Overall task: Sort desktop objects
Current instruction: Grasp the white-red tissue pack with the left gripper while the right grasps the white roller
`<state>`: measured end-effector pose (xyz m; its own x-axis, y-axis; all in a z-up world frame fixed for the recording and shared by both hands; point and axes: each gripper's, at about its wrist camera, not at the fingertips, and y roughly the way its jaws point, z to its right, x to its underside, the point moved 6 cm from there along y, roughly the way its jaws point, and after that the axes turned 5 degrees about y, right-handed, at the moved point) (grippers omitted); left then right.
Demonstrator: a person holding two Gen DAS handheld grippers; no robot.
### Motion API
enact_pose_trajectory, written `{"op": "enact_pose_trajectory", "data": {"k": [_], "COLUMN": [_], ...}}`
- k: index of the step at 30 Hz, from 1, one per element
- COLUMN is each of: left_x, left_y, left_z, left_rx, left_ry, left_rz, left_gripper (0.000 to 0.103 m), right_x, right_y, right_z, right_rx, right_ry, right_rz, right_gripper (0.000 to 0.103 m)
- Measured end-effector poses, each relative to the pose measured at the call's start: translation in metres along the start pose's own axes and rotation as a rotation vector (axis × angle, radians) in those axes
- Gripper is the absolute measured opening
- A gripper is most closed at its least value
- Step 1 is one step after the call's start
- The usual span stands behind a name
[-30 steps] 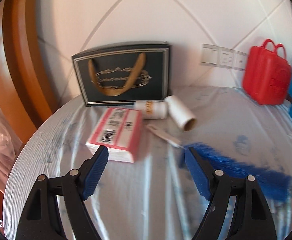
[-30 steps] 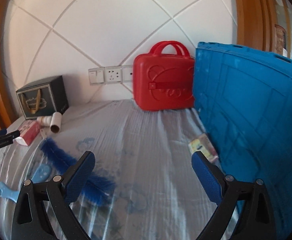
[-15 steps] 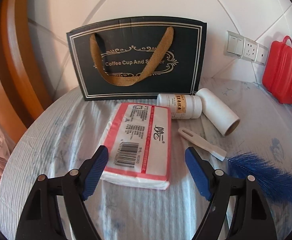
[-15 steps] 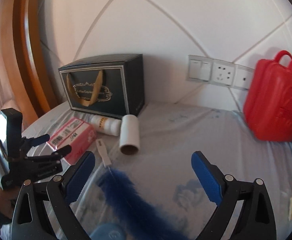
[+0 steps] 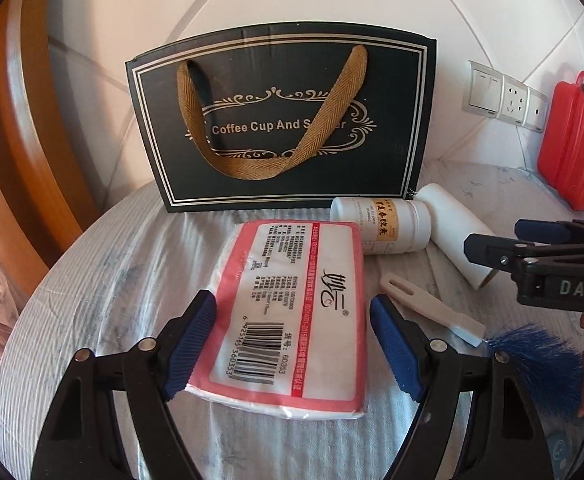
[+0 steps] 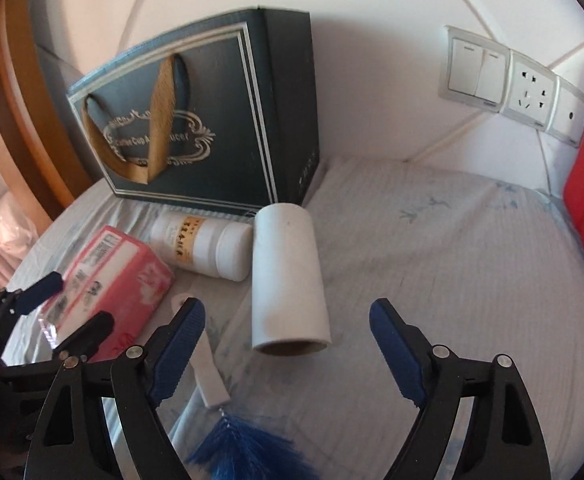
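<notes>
A pink-and-white tissue pack (image 5: 295,312) lies on the cloth-covered table; my left gripper (image 5: 292,344) is open with its fingers on either side of the pack's near end. A white pill bottle (image 5: 379,226) lies beside a white paper roll (image 6: 288,280). My right gripper (image 6: 286,350) is open, its fingers straddling the roll's near end. A blue feather duster (image 6: 248,454) with a white handle (image 6: 208,368) lies near both grippers. The left gripper (image 6: 68,312) shows in the right wrist view around the tissue pack (image 6: 116,280).
A dark "Coffee Cup And Saucer" gift bag (image 5: 284,124) stands against the tiled wall behind the objects. A red plastic case (image 5: 571,148) stands at the right, below wall sockets (image 6: 527,88). A wooden frame (image 5: 20,140) borders the table's left edge.
Both grippers have moved forward. The left gripper now straddles the tissue pack; the right gripper has closed in on the paper roll. Both remain open.
</notes>
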<state>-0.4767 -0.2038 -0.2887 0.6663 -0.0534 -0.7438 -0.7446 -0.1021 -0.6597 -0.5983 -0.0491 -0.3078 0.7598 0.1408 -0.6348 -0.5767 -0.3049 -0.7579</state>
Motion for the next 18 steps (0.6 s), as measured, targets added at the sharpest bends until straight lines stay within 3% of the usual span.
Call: {"op": "enact_pose_trajectory", "data": {"k": [5,12,18], "left_x": [0.001,-0.006,-0.001], "left_y": [-0.009,0.006,0.024], "left_z": [-0.008,-0.003,-0.005], "left_rx": [-0.01,0.005,0.012], "left_ry": [-0.032,0.003,0.036], "left_rz": [0.039,-0.017,-0.062], "left_gripper": [0.079,0.082,0.097], "right_x": [-0.002,-0.003,-0.001], "right_y": [0.013,0.021,0.031], "right_z": [-0.003,-0.003,0.001], "right_rx": [0.008,0.025,0.035], "right_ry": [-0.018,-0.019,-0.009], "right_rz": [-0.03,-0.033,-0.059], "right_gripper": [0.086,0.086,0.087]}}
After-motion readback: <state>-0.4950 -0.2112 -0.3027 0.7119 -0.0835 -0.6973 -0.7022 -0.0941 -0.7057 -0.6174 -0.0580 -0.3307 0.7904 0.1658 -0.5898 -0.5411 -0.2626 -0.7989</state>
